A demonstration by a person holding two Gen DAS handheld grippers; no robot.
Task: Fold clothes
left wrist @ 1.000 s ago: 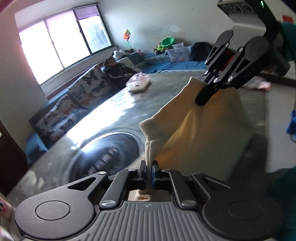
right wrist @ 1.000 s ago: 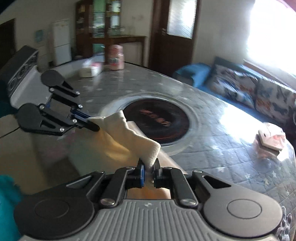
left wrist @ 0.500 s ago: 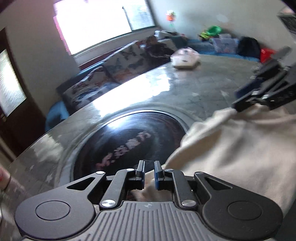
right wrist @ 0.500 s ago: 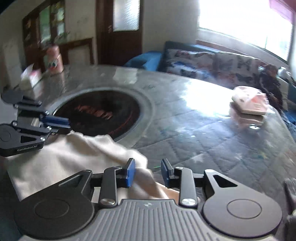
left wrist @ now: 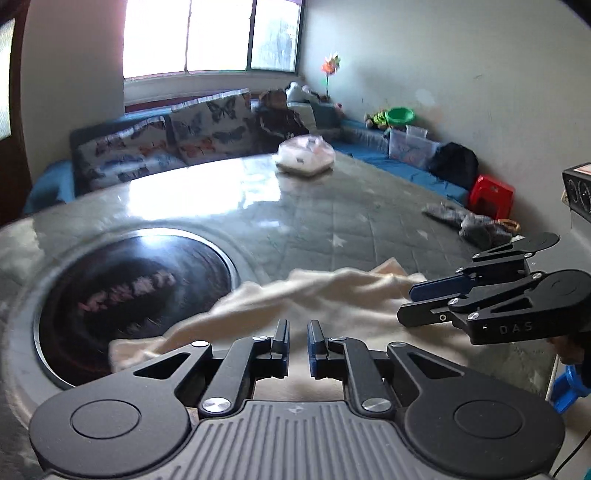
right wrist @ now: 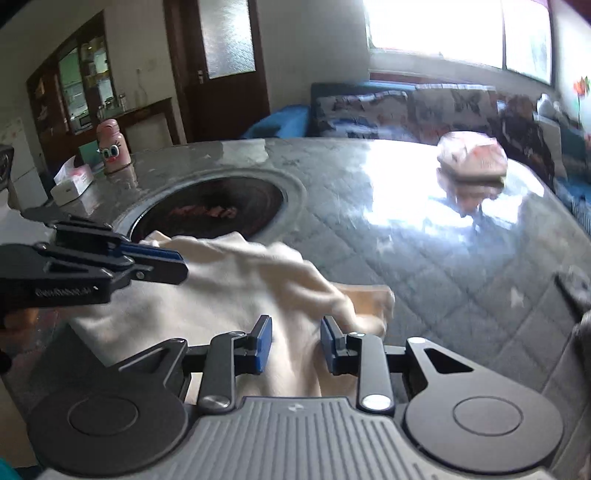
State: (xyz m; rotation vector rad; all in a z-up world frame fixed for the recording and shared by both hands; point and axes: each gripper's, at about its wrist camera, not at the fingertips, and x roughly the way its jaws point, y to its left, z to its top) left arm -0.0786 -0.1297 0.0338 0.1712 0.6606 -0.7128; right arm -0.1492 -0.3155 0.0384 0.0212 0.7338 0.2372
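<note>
I'm working in a home living room: a butterfly-print sofa (left wrist: 166, 136) under a bright window (left wrist: 210, 35), toys and a storage bin (left wrist: 410, 146) along the wall, a wooden door (right wrist: 225, 62), a glass cabinet (right wrist: 81, 88), and a round table (left wrist: 332, 221).

Right tool (right wrist: 295, 345) gapes above rumpled cream cloth (right wrist: 236, 291).

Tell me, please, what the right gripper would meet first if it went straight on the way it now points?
Probably the crumpled cream fabric garment: it lies directly ahead of the open right gripper, between and beyond its fingertips, on the grey quilted table. Depth is unclear.
</note>
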